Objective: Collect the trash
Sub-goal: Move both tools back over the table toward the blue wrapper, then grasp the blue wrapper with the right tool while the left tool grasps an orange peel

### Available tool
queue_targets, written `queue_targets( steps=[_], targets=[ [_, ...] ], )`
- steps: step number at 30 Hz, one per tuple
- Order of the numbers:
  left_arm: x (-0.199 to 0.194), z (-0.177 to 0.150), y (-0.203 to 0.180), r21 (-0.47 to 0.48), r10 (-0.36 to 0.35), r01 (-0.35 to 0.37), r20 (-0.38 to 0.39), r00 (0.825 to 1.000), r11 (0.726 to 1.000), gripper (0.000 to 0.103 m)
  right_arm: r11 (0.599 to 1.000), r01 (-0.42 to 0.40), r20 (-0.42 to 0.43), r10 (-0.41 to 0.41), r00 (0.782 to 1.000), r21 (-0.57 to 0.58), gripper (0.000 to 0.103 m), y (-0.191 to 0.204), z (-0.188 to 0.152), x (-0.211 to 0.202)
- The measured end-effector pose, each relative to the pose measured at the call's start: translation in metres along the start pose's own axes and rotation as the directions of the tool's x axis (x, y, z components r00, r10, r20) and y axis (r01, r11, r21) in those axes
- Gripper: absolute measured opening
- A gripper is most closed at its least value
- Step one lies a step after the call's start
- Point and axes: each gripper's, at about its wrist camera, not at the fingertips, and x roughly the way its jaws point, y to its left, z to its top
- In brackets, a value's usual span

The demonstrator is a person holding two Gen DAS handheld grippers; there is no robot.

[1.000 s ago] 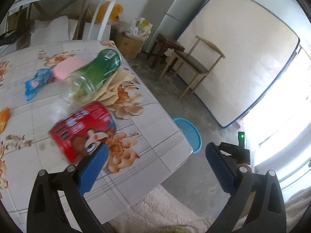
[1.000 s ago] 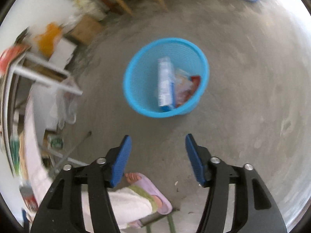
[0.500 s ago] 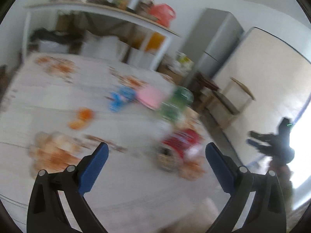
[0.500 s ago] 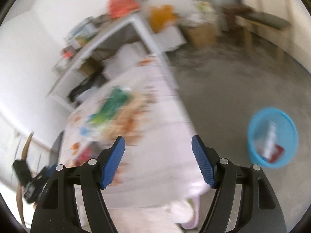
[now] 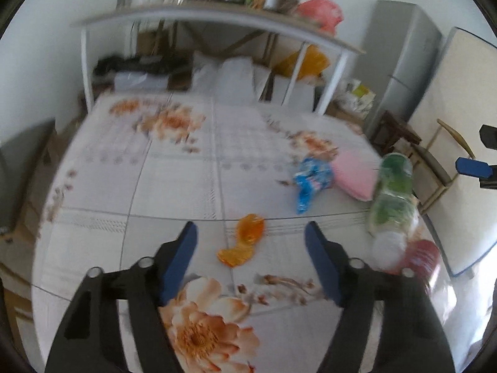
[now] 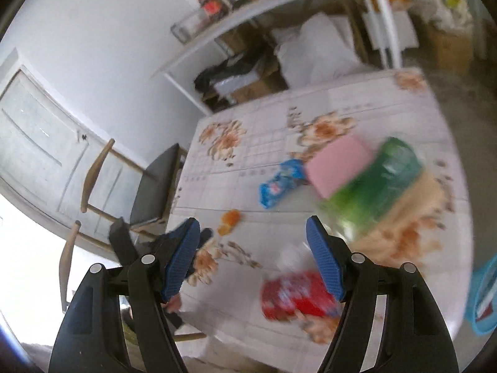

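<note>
Left gripper [image 5: 250, 237]: hung over the near half of the table, angled downward; its jaws were closing, with nothing pressed between the pads. The orange wrapper [image 5: 245, 244] lay on the cloth in line with the gap, which suggests it was the piece being lined up.

Right gripper [image 6: 252, 239]: jaws stood apart and empty, held above the table's near corner; its blue pad also showed at the right margin of the left wrist view. Judged to be free for a pick of its own.

Table [image 5: 174, 192]: covered by a white floral cloth, serving as the surface on which the litter was spread.

Orange wrapper: small, crumpled, flat on the cloth, well apart from the other litter, hence easy to take alone.

Blue wrapper [image 5: 309, 183]: crumpled, lying just beside the pink pack [image 5: 354, 177] towards the table's right side.

Green bottle [image 6: 376, 183]: on its side, next to the pink pack; likely to roll if nudged.

Red can [image 6: 295, 295]: on its side near the table's near edge, blurred; below the right gripper's fingers.

Blue basket [image 6: 484, 298]: on the floor past the table's corner, only its rim in view; the evident destination, already holding some packets.

Progress: judged partial, five pieces remaining on the table.
</note>
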Motion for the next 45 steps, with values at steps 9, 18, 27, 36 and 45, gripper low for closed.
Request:
queue_targets(
  steps=[9,18,27,36,45],
  targets=[
    [0.038,0.005,0.014,-0.05,-0.044,0.04,-0.094,0.995,0.998,0.032,0.989,0.092,-0.239,-0.061,0.969,0.119,0.056,-0.011,0.034,0.099],
    [0.046,0.001,0.008,-0.023,-0.065,0.063,-0.122,0.99,0.998,0.021,0.965,0.158,-0.31,-0.088,0.947,0.209,0.054,-0.03,0.042,0.129],
    [0.043,-0.002,0.007,-0.037,-0.068,0.064,-0.111,0.991,0.997,0.007,0.95,0.209,-0.334,-0.125,0.934,0.23,0.052,-0.028,0.048,0.153],
    [0.031,-0.011,0.011,-0.066,-0.07,0.063,-0.11,0.991,0.996,0.006,0.934,0.329,-0.348,-0.266,0.899,0.136,0.052,-0.017,0.054,0.182],
    [0.018,-0.021,0.019,-0.101,-0.068,0.057,-0.112,0.991,0.993,0.006,0.926,0.368,-0.332,-0.321,0.887,0.086,0.043,-0.019,0.056,0.203]
  ],
)
